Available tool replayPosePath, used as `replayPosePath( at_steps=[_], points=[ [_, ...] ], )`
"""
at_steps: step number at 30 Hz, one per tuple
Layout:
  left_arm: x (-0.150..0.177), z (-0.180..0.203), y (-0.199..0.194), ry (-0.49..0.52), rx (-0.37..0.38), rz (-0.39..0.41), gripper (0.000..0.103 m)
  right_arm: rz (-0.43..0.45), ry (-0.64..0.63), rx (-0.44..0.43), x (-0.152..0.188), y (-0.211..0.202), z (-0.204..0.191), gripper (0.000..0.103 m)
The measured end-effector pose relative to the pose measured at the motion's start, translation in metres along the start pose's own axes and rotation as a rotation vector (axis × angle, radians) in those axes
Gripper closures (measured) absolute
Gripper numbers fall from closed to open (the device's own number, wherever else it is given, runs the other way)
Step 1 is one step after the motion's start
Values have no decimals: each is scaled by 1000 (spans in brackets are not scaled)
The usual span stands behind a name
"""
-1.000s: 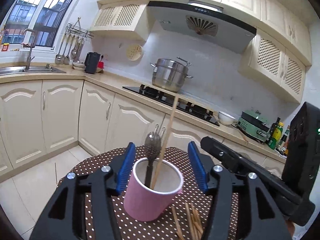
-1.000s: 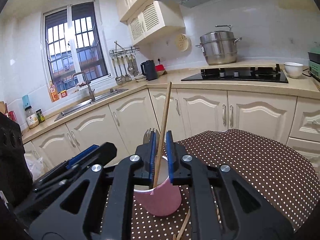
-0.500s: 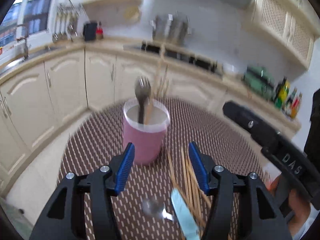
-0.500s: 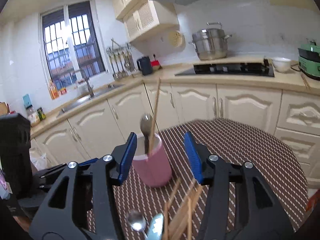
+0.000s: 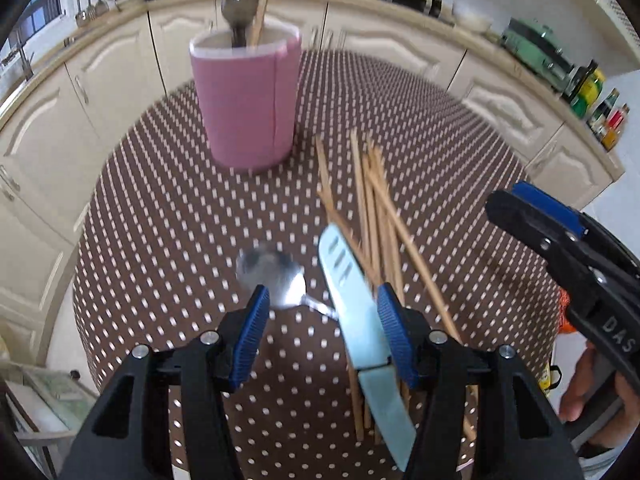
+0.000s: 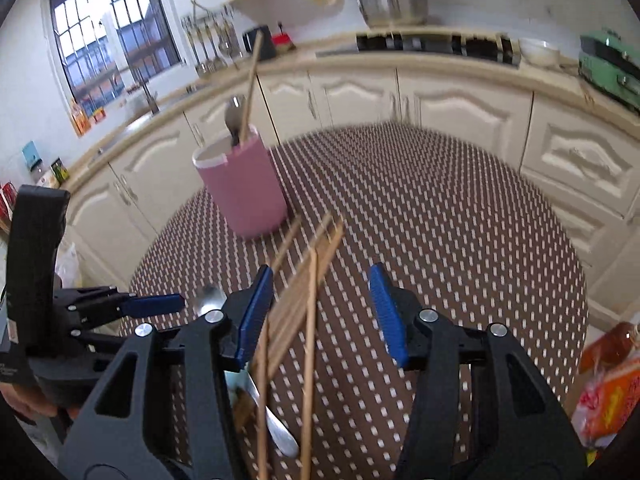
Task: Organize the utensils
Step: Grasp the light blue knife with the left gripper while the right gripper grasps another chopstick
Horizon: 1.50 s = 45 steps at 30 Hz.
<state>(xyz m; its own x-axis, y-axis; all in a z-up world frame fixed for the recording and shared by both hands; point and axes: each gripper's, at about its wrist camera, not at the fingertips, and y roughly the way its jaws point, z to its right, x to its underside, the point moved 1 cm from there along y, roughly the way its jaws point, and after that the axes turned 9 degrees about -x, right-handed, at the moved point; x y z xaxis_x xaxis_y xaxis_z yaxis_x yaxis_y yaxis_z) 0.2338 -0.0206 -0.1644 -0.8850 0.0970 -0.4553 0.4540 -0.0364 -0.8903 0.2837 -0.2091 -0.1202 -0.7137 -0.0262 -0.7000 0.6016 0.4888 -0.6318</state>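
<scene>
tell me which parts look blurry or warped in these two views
Left wrist view: motion blur smears the spoon, blue knife and tablecloth dots; fisheye bends the cabinets. Right wrist view: dots streak, the pink cup is soft, the window is bright.

left gripper [image 5: 320, 332] open, right gripper [image 6: 322, 312] open

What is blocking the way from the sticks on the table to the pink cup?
Nothing visible. The chopsticks lie loose on the dotted tablecloth right beside the pink cup, with only bare cloth between, and the cup's top is open.
</scene>
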Motion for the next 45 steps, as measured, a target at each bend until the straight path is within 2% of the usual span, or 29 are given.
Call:
replayPosePath(
  at_steps=[5, 17, 21, 26, 31, 38, 39, 41, 45],
  points=[
    [11, 3, 15, -10, 11, -53, 48, -59, 11, -4, 18, 4, 7, 51],
    [14, 24, 31, -3, 0, -79, 49, -103, 31, -22, 32, 4, 13, 50],
    [9, 30, 33, -14, 21, -80, 69, -118, 32, -17, 33, 6, 15, 50],
    [9, 31, 35, -34, 39, -77, 72, -155, 28, -10, 30, 14, 13, 50],
    [15, 12, 27, -63, 68, -79, 76, -209, 1, 19, 25, 24, 8, 50],
    [17, -6, 10, -80, 81, -28, 77, -302, -29, 50, 22, 41, 0, 51],
    [20, -11, 5, -82, 82, -20, 77, -321, -36, 55, 22, 44, -1, 52],
    [22, -17, -2, -90, 90, -2, 77, -339, -43, 62, 22, 49, -3, 67],
    [21, -23, -18, -93, 89, 43, 77, -379, -60, 80, 22, 61, -6, 71]
  ],
)
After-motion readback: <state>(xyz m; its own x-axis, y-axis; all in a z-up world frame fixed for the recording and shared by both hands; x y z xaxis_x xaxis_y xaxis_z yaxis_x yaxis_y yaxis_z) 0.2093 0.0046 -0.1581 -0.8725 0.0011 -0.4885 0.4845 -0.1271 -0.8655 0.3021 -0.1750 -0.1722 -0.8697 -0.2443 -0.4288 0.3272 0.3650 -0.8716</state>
